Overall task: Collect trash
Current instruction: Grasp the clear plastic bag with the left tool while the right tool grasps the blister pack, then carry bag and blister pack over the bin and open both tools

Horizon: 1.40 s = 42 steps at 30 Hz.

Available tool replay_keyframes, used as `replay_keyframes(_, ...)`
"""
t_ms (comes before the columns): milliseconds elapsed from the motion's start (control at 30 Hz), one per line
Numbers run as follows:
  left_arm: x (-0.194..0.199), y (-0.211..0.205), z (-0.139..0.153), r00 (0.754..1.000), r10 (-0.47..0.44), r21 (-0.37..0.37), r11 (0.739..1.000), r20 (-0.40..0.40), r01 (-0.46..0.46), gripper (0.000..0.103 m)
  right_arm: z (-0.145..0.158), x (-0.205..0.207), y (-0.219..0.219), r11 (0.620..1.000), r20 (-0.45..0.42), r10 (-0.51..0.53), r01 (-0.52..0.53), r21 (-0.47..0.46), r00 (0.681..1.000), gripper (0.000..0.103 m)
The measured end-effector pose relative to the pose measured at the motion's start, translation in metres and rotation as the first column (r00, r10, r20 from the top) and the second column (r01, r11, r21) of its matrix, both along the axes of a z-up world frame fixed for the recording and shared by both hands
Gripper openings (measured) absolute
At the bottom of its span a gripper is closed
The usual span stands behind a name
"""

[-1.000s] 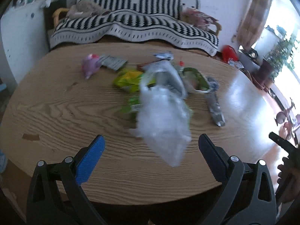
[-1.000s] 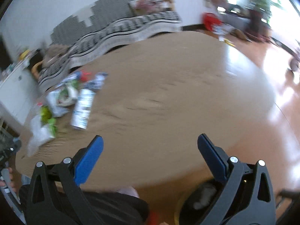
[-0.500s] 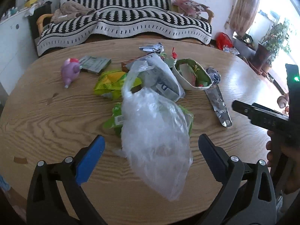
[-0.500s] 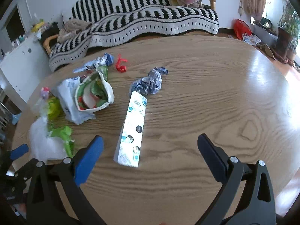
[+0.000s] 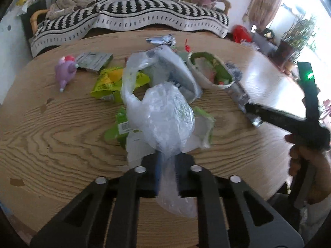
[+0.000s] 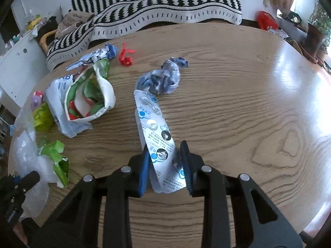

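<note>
My left gripper (image 5: 166,161) is shut on a clear plastic bag (image 5: 163,111) at the near edge of the round wooden table (image 5: 51,128). My right gripper (image 6: 165,163) is shut on the near end of a long silver foil wrapper (image 6: 157,134). The bag also shows at the far left of the right wrist view (image 6: 26,150). Around them lie a green wrapper (image 6: 55,159), a white and green snack bag (image 6: 89,99), a yellow-green wrapper (image 5: 115,80), a crumpled blue wrapper (image 6: 163,78) and a red scrap (image 6: 125,56).
A purple toy (image 5: 66,72) and a grey-green packet (image 5: 94,61) lie at the table's far left. A sofa with a striped black and white blanket (image 5: 128,18) stands behind the table. The right gripper's handle and hand (image 5: 300,124) show at the right.
Both grippers were open and have closed: the left on the clear plastic bag, the right on the foil wrapper. Both have moved closer to the trash.
</note>
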State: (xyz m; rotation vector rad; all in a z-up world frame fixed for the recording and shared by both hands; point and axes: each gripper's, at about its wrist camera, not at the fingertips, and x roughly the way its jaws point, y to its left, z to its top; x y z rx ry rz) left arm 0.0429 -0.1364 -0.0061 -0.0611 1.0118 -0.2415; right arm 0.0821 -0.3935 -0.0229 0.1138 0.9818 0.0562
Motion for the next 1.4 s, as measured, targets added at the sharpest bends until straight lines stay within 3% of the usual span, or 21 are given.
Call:
replay_keyframes(67,-0.003,0.0,0.008,1.0,-0.005,-0.009,1.0,0.028,0.005,0.008,0.003,-0.004,-0.004,1.0,0.012,-0.005,0.005,0.017,1.0,0.007)
replay_keyframes(100,-0.005,0.0,0.012,0.999,-0.006,-0.012,1.0,0.04,0.006,0.007,0.006,-0.006,-0.006,1.0,0.022,-0.011,0.011,0.017,1.0,0.007)
replay_keyframes(1233,-0.016,0.025,0.034,0.995,0.063,-0.012,0.998,0.078,-0.062,0.007,0.047,-0.031,-0.011,0.997,0.148,0.005,-0.018,0.081,0.989,0.005)
replay_keyframes(1400,-0.022,0.015,0.047,0.994,0.031,-0.004,1.0,0.101,-0.031,0.007,0.062,-0.042,-0.019,0.996,0.183,-0.009,-0.008,0.091,0.983,0.005)
